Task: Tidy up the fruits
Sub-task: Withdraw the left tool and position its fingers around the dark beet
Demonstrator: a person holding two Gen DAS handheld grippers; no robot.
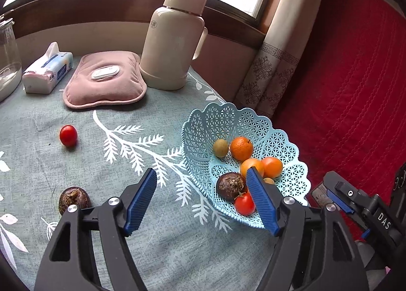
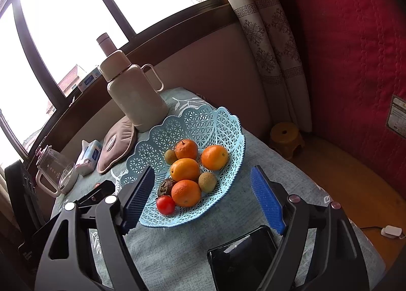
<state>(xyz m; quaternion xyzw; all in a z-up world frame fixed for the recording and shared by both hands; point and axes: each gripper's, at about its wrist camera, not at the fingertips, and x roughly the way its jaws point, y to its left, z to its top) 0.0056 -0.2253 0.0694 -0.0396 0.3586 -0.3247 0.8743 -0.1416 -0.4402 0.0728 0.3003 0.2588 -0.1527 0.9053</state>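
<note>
Pale-blue lattice plastic basket (image 2: 223, 123) sits near table edge on grey-green leaf-print cloth (image 1: 83, 159), holding oranges, small tan-green fruits, a dark brown wrinkled fruit (image 1: 231, 185) & a small red tomato (image 2: 166, 204). Left gripper (image 1: 203, 199) spread wide w/ nothing between the blue pads; its right finger overlaps basket's near rim. Right gripper (image 2: 203, 197) also spread, empty, framing basket front. Loose on cloth: another red tomato (image 1: 68, 135) & second brown wrinkled fruit (image 1: 72, 198), well apart, both left of basket. Behind: cream thermos jug (image 1: 175, 37), pink padded heat pack (image 1: 105, 80), tissue pack (image 1: 48, 71), glass jug (image 2: 54, 169). Black phone (image 2: 243, 255) lies just under right gripper.
</note>
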